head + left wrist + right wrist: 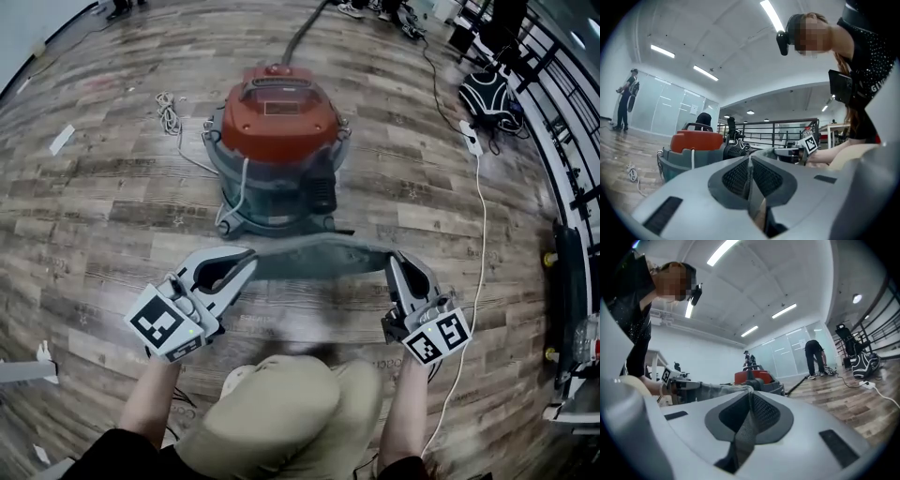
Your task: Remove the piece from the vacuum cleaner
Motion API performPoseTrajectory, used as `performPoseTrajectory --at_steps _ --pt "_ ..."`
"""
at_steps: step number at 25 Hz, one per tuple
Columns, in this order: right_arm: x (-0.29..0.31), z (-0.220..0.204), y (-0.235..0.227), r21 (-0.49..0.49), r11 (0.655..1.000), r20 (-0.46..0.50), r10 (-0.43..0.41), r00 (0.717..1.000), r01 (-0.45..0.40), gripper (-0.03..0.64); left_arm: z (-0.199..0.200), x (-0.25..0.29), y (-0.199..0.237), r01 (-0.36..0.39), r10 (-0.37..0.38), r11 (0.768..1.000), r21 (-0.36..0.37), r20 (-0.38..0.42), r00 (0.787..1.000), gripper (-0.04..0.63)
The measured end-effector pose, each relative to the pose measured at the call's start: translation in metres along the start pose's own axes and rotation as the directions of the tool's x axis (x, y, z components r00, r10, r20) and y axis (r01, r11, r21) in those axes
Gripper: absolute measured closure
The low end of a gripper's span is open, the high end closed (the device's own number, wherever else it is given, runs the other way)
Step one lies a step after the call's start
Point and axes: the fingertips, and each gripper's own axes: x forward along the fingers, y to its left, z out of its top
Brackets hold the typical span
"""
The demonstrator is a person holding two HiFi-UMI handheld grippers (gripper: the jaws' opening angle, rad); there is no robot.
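The vacuum cleaner (277, 141) has a red lid on a grey drum and stands on the wood floor just ahead of me. A flat grey piece (323, 257) hangs stretched between my two grippers, in front of the drum's base. My left gripper (248, 261) is shut on its left end, and my right gripper (394, 262) is shut on its right end. In the left gripper view the jaws (750, 161) meet on a thin edge, with the vacuum cleaner (693, 145) behind. In the right gripper view grey fabric (717, 390) runs out from the closed jaws (751, 397).
A dark hose (305, 33) leads away from the back of the vacuum. A coiled white cord (169, 112) lies to its left. A power strip (472, 139) with a long white cable, a black bag (487, 94) and a railing (567, 122) are on the right. My knees (291, 412) are below.
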Motion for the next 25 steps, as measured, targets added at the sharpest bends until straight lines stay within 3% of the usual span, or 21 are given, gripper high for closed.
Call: performPoseTrajectory --at_steps 4,7,8,11,13,17,18,20,21,22,25 --pt "0.009 -0.002 0.028 0.001 0.995 -0.015 0.098 0.995 -0.098 0.586 0.006 -0.019 0.022 -0.103 0.104 0.994 -0.031 0.041 0.994 0.565" --pt "0.013 -0.004 0.033 0.019 0.994 -0.004 0.105 0.994 -0.105 0.583 0.014 -0.020 0.024 -0.084 0.084 0.996 0.003 0.048 0.995 0.563" --pt "0.014 -0.004 0.032 0.033 0.994 0.004 0.101 0.995 -0.102 0.564 0.015 -0.019 0.024 -0.071 0.071 0.997 -0.002 0.049 0.996 0.548" --pt "0.014 0.006 0.031 0.078 0.992 0.057 0.091 0.994 -0.095 0.407 0.020 -0.019 0.029 -0.089 0.091 0.996 -0.024 0.070 0.993 0.406" --pt "0.013 0.013 0.029 0.063 0.995 0.071 0.075 0.995 -0.080 0.391 0.024 -0.022 0.033 -0.123 0.123 0.992 -0.008 0.086 0.989 0.405" --pt "0.013 0.021 0.030 0.059 0.993 0.105 0.095 0.990 -0.102 0.391 0.022 -0.023 0.029 -0.092 0.090 0.996 0.013 0.091 0.992 0.407" --pt "0.014 0.021 0.031 0.069 0.991 0.115 0.107 0.988 -0.115 0.393 0.020 -0.023 0.029 -0.087 0.086 0.996 0.013 0.086 0.993 0.411" --pt "0.015 0.019 0.034 0.086 0.988 0.120 0.116 0.986 -0.127 0.456 0.018 -0.025 0.029 -0.087 0.086 0.996 0.023 0.075 0.993 0.581" --pt "0.016 0.018 0.035 0.094 0.987 0.121 0.117 0.986 -0.129 0.545 0.016 -0.025 0.029 -0.084 0.082 0.996 0.027 0.071 0.994 0.586" --pt "0.017 0.017 0.036 0.102 0.986 0.122 0.122 0.985 -0.135 0.591 0.015 -0.025 0.028 -0.078 0.076 0.996 0.031 0.064 0.995 0.586" --pt "0.023 0.012 0.043 0.096 0.983 0.103 0.149 0.984 -0.159 0.603 0.008 -0.023 0.026 -0.064 0.062 0.996 0.058 0.032 0.998 0.586"
